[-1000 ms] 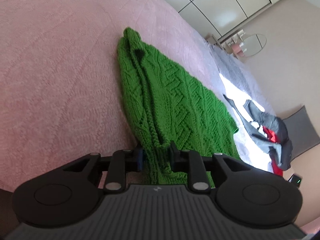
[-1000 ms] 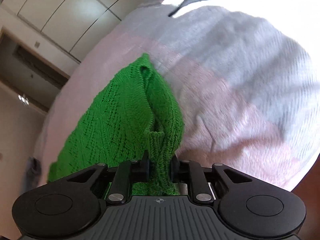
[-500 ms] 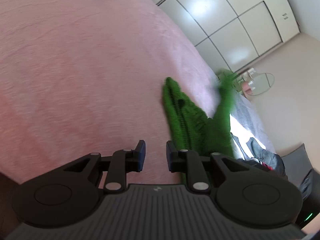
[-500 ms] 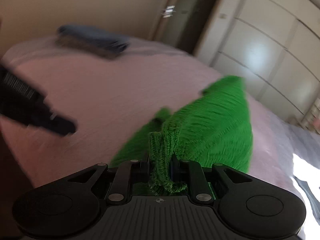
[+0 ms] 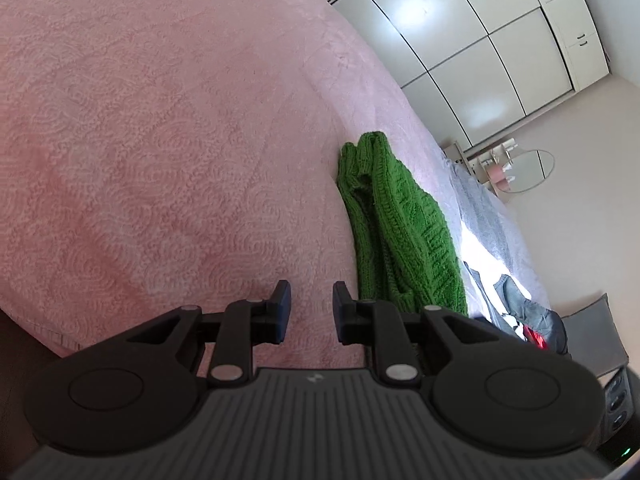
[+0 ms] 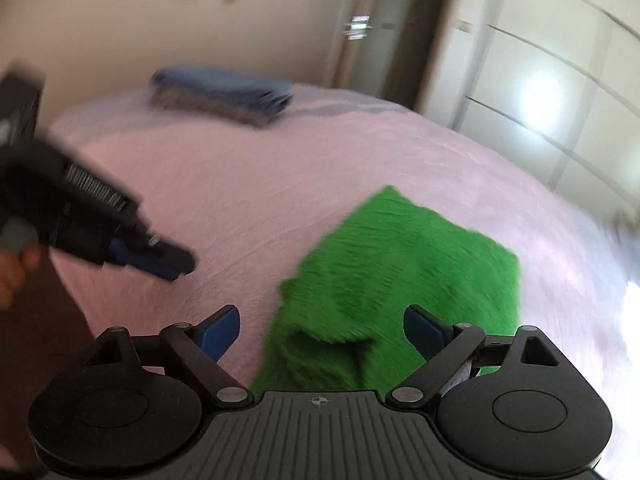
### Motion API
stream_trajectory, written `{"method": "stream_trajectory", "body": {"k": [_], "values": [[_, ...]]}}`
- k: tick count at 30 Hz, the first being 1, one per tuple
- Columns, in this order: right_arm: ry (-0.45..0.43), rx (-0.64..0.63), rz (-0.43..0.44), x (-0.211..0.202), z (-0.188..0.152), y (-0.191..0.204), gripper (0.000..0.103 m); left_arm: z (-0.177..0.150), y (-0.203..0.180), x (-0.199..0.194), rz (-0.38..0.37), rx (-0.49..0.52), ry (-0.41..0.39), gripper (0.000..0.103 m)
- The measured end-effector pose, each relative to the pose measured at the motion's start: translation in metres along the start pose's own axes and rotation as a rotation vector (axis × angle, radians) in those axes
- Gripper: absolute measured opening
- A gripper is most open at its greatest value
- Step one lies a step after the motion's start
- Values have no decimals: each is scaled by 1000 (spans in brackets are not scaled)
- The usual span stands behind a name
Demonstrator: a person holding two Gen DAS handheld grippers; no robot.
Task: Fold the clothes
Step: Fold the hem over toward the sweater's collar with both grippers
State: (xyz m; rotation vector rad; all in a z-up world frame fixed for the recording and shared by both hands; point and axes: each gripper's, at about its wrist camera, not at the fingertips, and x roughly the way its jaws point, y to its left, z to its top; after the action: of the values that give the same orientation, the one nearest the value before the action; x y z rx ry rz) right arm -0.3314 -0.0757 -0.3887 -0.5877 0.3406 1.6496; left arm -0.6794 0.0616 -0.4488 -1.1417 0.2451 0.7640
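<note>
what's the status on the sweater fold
Left gripper open, empty. Right gripper open above green sweater. Sweater folded on pink bedspread. Nothing in the way.

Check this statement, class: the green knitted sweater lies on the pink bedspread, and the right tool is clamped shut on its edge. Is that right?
One detail is wrong. The right tool is open, its jaws spread wide above the green knitted sweater, gripping nothing; the right wrist view shows it. The sweater does lie on the pink bedspread.

Bedroom — pink bed (image 5: pixel 160 140), wardrobe (image 5: pixel 480 32)
</note>
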Motion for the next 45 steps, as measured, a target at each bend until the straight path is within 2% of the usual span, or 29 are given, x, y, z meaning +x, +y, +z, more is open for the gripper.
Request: {"method": "stream_trajectory", "body": {"k": [2, 7, 8, 10, 12, 15, 17, 18, 20, 23, 29, 31, 33, 34, 35, 36, 37, 38, 42, 45], "values": [[-28, 192, 1, -17, -9, -28, 91, -1, 3, -6, 8, 0, -5, 17], [-42, 841, 51, -29, -65, -116, 91, -1, 0, -16, -7, 7, -15, 17], [-44, 970, 72, -30, -77, -131, 87, 0, -2, -15, -13, 8, -16, 17], [-45, 1213, 174, -16, -107, -148, 74, 1, -6, -14, -15, 14, -20, 17], [-43, 1372, 235, -2, -124, -154, 73, 2, -12, -12, -13, 20, -23, 17], [-14, 1344, 264, 10, -115, -162, 71, 2, -17, -8, -17, 27, -19, 17], [5, 1324, 284, 17, -109, -167, 44, 2, -20, -4, -8, 32, -10, 17], [15, 1315, 294, 21, -106, -169, 37, 2, -22, -2, -4, 34, -6, 17], [34, 1295, 313, 29, -100, -174, 28, 3, -26, 0, 3, 38, -4, 17], [64, 1252, 336, 39, -89, -186, 25, 6, -33, 1, 8, 56, -9, 17], [148, 889, 259, 32, -49, -286, 24, 7, -47, 13, 1, 86, 14, 17], [170, 843, 226, 35, -47, -309, 24, 7, -55, 24, -14, 99, 31, 17], [162, 863, 177, 43, -48, -329, 28, 9, -64, 35, -25, 116, 45, 17], [146, 901, 154, 45, -52, -333, 35, 12, -68, 42, -30, 126, 48, 17], [121, 962, 150, 41, -62, -325, 55, 15, -73, 50, -35, 134, 52, 17], [95, 1023, 147, 36, -72, -317, 64, 18, -77, 58, -38, 139, 57, 18], [70, 1084, 143, 32, -81, -309, 84, 23, -81, 66, -42, 143, 59, 21], [44, 1145, 139, 27, -91, -302, 92, 28, -85, 73, -49, 148, 58, 22], [-63, 1387, 122, 10, -130, -270, 92, 51, -93, 104, -67, 120, 62, 35], [-147, 1567, 108, -3, -159, -247, 94, 70, -91, 128, -80, 76, 76, 39]]}}
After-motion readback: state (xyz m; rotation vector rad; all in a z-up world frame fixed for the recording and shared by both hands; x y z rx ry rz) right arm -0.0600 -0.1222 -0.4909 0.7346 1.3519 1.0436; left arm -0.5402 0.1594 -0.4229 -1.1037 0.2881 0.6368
